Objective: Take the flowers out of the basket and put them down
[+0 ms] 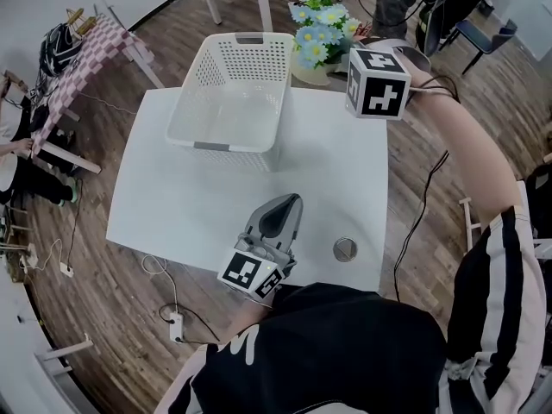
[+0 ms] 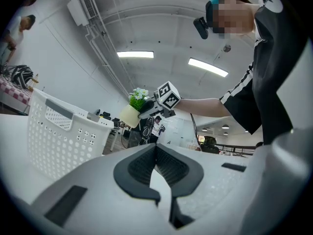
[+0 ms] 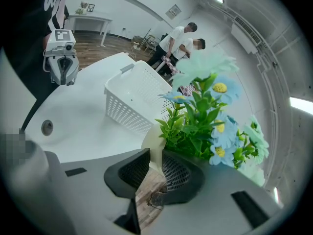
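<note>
Beyond the table, right tool seemingly pinches flowers.

Black top worn, white stripes on short sleeve. Left tool, right tool: pale grey shells, black ribbed pads, black-and-white marker cubes.

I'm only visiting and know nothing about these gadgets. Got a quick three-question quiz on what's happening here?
1. True or false: the flowers are inside the basket.
2. Which one grips the flower pot? A: left gripper. B: right gripper. C: neither.
3. Fill in: the small round metal disc lies on the white ____.

Key: 1 false, the basket is empty. 2 B. 3 table.
</note>
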